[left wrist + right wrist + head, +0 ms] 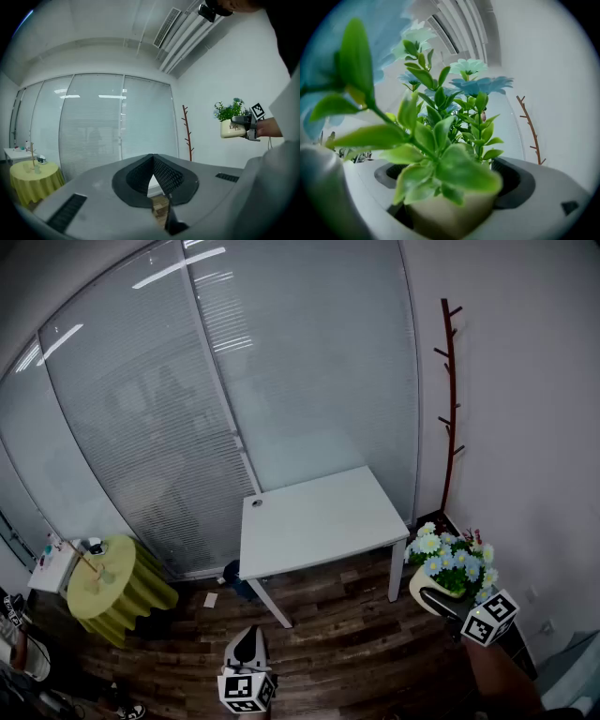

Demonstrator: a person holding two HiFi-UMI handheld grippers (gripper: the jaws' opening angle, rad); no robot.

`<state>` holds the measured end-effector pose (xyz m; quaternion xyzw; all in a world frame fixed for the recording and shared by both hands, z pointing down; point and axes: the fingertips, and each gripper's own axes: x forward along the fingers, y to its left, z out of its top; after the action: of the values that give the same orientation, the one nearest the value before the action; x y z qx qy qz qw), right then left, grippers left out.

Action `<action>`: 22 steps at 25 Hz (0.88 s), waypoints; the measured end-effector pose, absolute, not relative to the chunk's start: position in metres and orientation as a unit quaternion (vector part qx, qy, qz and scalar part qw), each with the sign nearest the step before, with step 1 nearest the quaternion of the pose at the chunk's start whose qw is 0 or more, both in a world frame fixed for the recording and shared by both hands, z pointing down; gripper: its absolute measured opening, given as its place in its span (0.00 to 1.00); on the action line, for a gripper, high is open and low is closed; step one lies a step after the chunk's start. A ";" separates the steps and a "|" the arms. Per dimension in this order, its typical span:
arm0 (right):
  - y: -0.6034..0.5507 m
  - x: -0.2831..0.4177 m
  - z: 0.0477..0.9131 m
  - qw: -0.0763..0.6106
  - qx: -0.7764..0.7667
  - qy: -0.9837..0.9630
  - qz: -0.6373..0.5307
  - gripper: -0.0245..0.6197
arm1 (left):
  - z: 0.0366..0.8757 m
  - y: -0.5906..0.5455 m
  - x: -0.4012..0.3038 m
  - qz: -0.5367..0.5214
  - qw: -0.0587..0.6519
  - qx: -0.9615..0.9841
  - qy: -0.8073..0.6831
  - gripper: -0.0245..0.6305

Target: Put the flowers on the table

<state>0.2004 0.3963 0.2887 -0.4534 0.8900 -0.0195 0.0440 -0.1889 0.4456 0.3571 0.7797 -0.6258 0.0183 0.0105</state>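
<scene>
Flowers (pixel 440 117) in grip of wide-spread right claw (pixel 450 194)

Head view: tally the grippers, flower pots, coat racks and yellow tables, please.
Grippers: 2, left gripper and right gripper
Flower pot: 1
Coat rack: 1
Yellow table: 1
Total: 5

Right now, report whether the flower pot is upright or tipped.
Upright: the flower pot sits level in the right gripper, foliage pointing up.
</scene>
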 end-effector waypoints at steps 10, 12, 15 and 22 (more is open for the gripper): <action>0.399 0.221 0.296 0.048 -0.458 0.888 -0.019 0.85 | 0.362 0.448 -0.183 0.041 0.001 0.774 -0.632 0.04; 0.398 0.227 0.296 0.050 -0.459 0.887 -0.022 0.85 | 0.360 0.448 -0.179 0.044 -0.002 0.773 -0.633 0.04; 0.395 0.232 0.295 0.066 -0.455 0.888 -0.034 0.85 | 0.354 0.446 -0.173 0.044 -0.001 0.771 -0.635 0.04; 0.382 0.247 0.296 0.075 -0.446 0.891 -0.040 0.85 | 0.353 0.441 -0.157 0.050 -0.001 0.763 -0.644 0.04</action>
<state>0.2467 0.3816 0.2962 -0.4455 0.8913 -0.0396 0.0746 -0.1569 0.4413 0.3525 0.7632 -0.6442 0.0500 -0.0015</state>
